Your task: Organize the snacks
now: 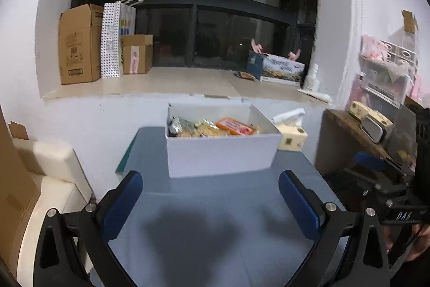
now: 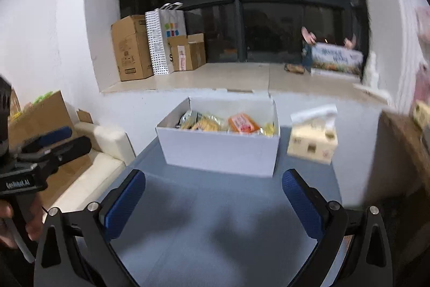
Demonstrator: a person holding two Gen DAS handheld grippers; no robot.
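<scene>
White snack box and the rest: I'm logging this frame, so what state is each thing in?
White cardboard snack box: lidless, upright, holding packets.
Orange flat snack packet: lying on top inside the box.
Cream tissue box: upright beside the snack box, tissue sticking out.
Left tongs: open, empty.
Right tongs: open, empty.

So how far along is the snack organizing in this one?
Looks nearly or fully done: snack packets, including an orange pack, sit in the white box. Left gripper and right gripper are open and empty. No loose snacks show on the blue table.
</scene>
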